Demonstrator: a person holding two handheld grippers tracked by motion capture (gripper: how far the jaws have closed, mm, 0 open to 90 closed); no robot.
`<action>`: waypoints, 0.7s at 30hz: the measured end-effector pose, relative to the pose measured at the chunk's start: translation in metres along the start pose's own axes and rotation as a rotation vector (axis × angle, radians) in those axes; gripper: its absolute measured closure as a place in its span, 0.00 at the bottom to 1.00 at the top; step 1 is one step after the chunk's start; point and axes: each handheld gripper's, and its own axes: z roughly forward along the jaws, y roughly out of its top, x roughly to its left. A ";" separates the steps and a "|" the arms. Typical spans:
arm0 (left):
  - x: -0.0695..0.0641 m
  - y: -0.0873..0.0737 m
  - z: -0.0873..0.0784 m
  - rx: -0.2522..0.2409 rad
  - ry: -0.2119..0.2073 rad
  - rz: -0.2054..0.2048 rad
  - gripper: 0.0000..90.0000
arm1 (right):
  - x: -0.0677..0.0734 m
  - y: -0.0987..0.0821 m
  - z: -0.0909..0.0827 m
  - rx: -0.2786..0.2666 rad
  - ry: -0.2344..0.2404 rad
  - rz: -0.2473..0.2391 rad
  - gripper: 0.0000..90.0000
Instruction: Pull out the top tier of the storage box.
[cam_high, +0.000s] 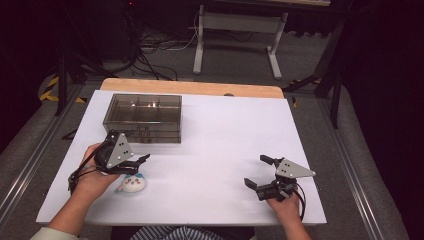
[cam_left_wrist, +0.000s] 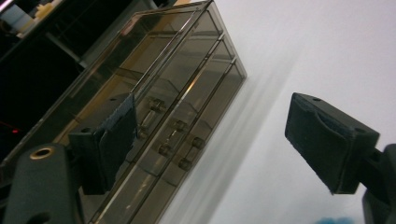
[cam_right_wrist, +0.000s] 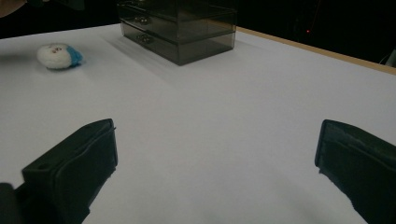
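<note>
A smoky clear drawer box (cam_high: 142, 117) with small knobs on its front stands at the back left of the white table (cam_high: 225, 140). A small white and blue plush toy (cam_high: 131, 183) lies in front of it, near the person's left hand. My left gripper (cam_high: 140, 164) hovers just above and behind the toy. In the left gripper view it (cam_left_wrist: 219, 135) is open, tilted, and faces the drawer fronts (cam_left_wrist: 177, 140) with nothing between the pads. My right gripper (cam_high: 257, 171) rests low at the front right. Its own view shows it (cam_right_wrist: 215, 158) open over bare table, with the toy (cam_right_wrist: 58, 56) and box (cam_right_wrist: 182, 28) far off.
A wooden strip (cam_high: 190, 87) runs along the table's far edge. Beyond it are a white stand's legs (cam_high: 235, 45) and cables on the dark floor. White table surface stretches between the two grippers.
</note>
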 end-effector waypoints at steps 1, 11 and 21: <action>-0.001 0.000 0.000 0.013 0.011 0.010 0.22 | 0.000 0.000 0.000 0.000 0.001 -0.002 0.00; -0.011 0.001 0.002 0.067 0.123 0.130 0.26 | 0.000 0.000 0.000 -0.003 0.006 0.002 0.00; -0.021 0.004 0.008 0.119 0.236 0.269 0.30 | -0.001 0.000 -0.001 -0.008 0.014 0.007 0.00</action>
